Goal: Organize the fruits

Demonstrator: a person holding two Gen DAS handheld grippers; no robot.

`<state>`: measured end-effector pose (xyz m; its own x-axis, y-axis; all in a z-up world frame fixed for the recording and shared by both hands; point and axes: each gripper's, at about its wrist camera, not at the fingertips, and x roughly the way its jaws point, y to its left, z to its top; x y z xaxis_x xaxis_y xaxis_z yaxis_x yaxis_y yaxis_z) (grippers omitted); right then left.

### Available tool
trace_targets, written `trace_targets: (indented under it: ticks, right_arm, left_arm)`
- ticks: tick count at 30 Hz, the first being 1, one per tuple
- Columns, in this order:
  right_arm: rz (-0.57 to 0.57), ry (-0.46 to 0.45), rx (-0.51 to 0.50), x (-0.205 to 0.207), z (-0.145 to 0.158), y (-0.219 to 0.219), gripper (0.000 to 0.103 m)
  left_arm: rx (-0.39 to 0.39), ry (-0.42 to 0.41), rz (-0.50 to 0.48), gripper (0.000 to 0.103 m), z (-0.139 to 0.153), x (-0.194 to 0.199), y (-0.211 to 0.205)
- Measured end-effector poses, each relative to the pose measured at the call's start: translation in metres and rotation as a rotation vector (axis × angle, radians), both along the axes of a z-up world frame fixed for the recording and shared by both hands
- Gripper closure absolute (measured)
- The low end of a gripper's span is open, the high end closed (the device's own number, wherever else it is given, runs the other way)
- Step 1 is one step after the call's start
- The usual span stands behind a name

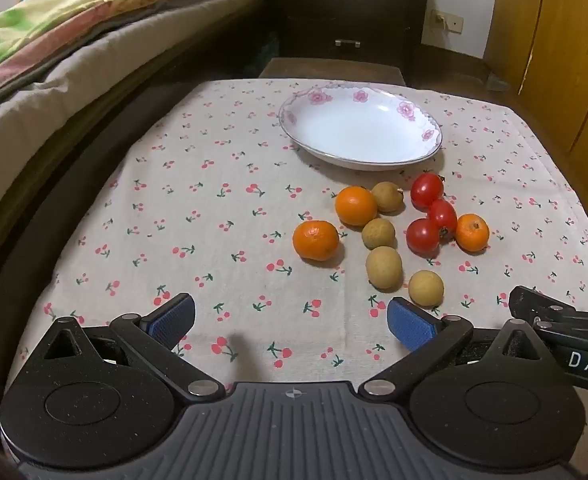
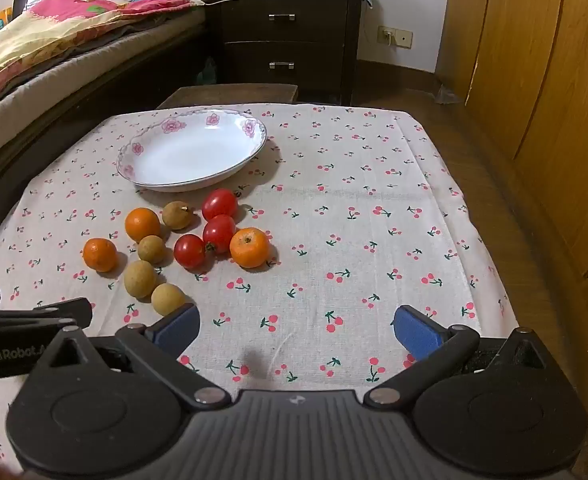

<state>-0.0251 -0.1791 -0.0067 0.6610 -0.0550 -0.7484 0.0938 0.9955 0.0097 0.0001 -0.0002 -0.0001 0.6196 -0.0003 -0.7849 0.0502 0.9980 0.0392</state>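
Both grippers, left (image 1: 290, 322) and right (image 2: 296, 326), hover at the tabletop's (image 2: 374, 184) near edge, jaws wide open, holding nothing. Fruits (image 1: 390, 228) sit clustered just near of the empty plate (image 1: 360, 128).

Both views are taken from low over the near edge of the table (image 1: 134, 220), faced forward toward the dresser (image 2: 286, 36). The plate (image 1: 360, 128) and fruits (image 2: 182, 248) are shared: seen ahead-right of the left gripper (image 1: 290, 320), ahead-left of the right gripper (image 2: 296, 326).
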Motion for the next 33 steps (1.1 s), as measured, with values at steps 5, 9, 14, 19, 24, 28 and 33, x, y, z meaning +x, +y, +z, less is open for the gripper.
trace_targets:
  ticks: [5, 9, 14, 19, 24, 28, 33]
  right_arm:
    - [0.002, 0.002, 0.004, -0.0001, 0.0010, 0.0006, 0.000]
    - [0.005, 0.003, 0.001, 0.0001, -0.0022, 0.0000, 0.000]
    - [0.004, 0.015, -0.002, 0.0001, -0.0046, -0.0009, 0.000]
    - [-0.002, 0.024, -0.011, 0.0026, -0.0048, -0.0009, 0.000]
    - [-0.002, 0.028, -0.009, 0.0027, -0.0064, -0.0004, 0.000]
    - [-0.005, 0.032, -0.005, 0.0030, -0.0066, -0.0009, 0.000]
    - [-0.006, 0.033, -0.005, 0.0029, -0.0065, -0.0004, 0.000]
  left_arm:
    - [0.001, 0.004, -0.009, 0.000, -0.0034, -0.0017, 0.0031]
    - [0.001, 0.016, -0.007, 0.000, -0.0062, -0.0009, -0.0008]
    - [-0.001, 0.030, -0.003, 0.000, -0.0078, -0.0008, -0.0021]
    - [-0.007, 0.035, 0.002, 0.000, -0.0075, 0.0002, -0.0005]
    - [-0.003, 0.035, -0.002, 0.000, -0.0071, -0.0002, -0.0018]
    - [-0.005, 0.036, -0.001, 0.000, -0.0075, -0.0003, -0.0010]
    - [-0.005, 0.038, 0.002, 0.000, -0.0082, -0.0004, -0.0011]
